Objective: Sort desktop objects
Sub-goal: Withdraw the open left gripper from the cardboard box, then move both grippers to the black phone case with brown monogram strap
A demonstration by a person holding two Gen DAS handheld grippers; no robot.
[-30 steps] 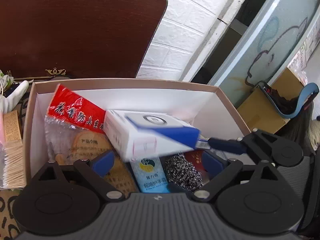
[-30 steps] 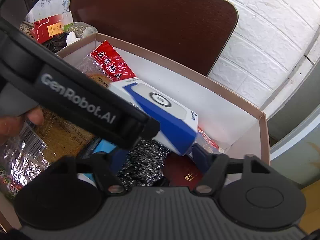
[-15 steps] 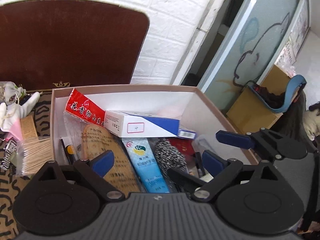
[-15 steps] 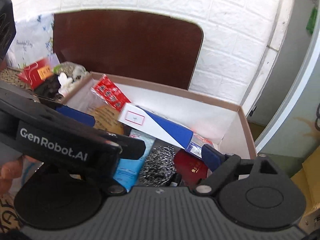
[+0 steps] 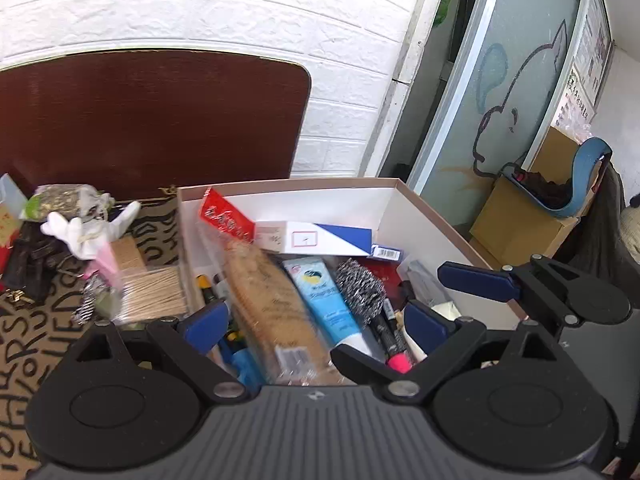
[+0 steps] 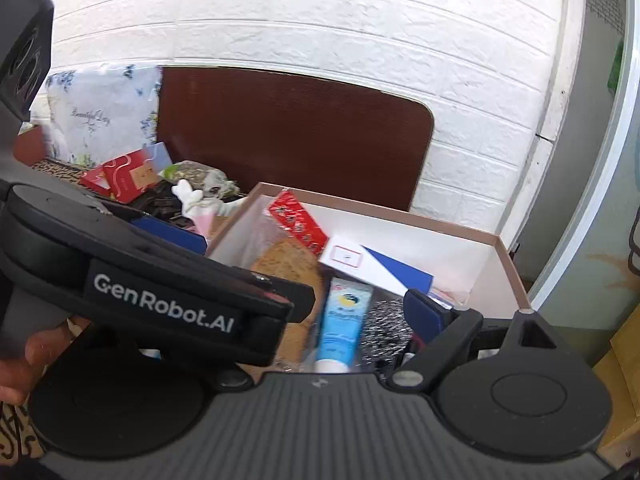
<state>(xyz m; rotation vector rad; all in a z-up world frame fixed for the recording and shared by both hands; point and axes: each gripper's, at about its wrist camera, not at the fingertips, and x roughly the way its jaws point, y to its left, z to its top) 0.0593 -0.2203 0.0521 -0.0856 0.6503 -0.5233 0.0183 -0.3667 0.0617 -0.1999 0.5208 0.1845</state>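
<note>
Here, your left gripper (image 5: 316, 322) stands spread and empty over the cardboard box (image 5: 432, 216). Your right gripper (image 5: 452, 294), jaws just widened, grips nothing. Contents: white-and-blue carton (image 5: 320, 237) lying flat at the back, blue tube (image 5: 328, 296), steel scourer (image 5: 360, 286), red packet (image 5: 226, 216).

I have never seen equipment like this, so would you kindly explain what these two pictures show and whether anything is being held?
A person holds a two-finger gripper in each hand; a fisheye camera on each looks along its fingers. In the left view, the left gripper is open and empty. The right gripper has just been opening and holds nothing. Both hover over a cardboard box holding a blue-and-white carton, a blue tube, a steel scourer and a red packet. Beside it lies a pack of cotton swabs.
</note>
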